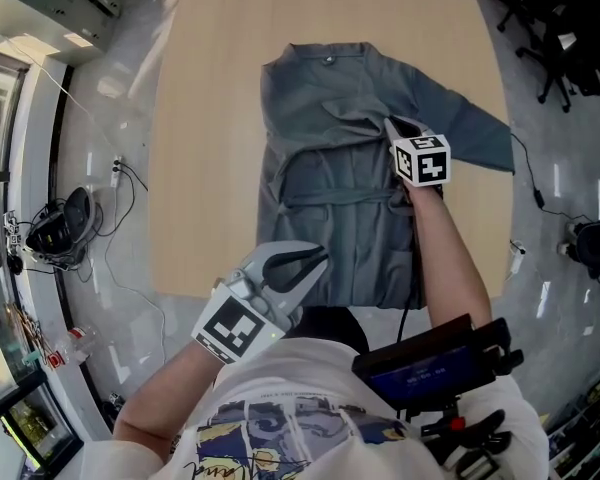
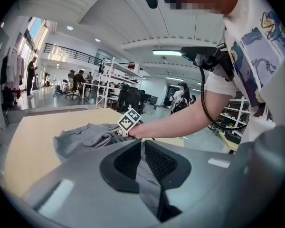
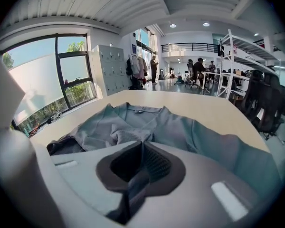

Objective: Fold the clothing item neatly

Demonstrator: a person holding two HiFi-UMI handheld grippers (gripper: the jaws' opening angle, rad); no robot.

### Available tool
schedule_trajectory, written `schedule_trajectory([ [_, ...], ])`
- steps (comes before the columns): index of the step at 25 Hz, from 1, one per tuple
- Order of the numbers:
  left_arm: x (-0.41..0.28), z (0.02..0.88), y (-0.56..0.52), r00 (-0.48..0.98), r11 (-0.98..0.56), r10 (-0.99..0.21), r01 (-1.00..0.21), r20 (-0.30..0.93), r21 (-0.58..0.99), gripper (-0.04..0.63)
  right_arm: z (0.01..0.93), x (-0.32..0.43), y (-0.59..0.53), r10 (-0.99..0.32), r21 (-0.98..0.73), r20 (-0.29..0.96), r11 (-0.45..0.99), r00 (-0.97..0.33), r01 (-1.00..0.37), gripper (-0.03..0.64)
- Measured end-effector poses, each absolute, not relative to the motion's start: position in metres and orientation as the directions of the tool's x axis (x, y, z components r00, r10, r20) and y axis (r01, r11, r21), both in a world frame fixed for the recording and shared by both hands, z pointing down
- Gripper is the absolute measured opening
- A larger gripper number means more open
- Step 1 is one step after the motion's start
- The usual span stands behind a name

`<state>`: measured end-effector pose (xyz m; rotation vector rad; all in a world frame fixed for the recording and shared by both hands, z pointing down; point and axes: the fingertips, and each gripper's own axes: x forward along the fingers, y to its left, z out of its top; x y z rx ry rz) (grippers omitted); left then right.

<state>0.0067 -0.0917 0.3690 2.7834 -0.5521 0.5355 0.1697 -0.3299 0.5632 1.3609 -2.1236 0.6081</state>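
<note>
Though the shirt (image 1: 340, 168) lies on the surface (image 1: 210, 118) with one side folded inward, its other sleeve sticks out flat. The left gripper (image 1: 318, 260) and right gripper (image 1: 392, 123) each have jaws closed on its cloth. Most of the folding seems left to do.

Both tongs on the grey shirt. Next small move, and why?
Probably carry the right tongs leftward across the grey shirt, folding that side in, while the left tongs hold the hem. Both are shut on cloth; the sleeve beside the right tongs lies spread out, and the other side looks folded in.
</note>
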Motion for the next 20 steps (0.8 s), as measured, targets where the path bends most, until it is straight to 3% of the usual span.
schedule_trajectory([
  [10, 0.016, 0.369, -0.094, 0.858, -0.889, -0.334, -0.425, 0.391, 0.172, 0.037, 0.591, 0.172, -0.318, -0.603, -0.114, 0.706, 0.419, -0.370, -0.901, 0.029],
  [20, 0.009, 0.351, -0.074, 0.873, -0.903, -0.344, -0.409, 0.346, 0.134, 0.037, 0.555, 0.189, -0.302, -0.662, -0.051, 0.683, 0.380, -0.310, -0.923, 0.046],
])
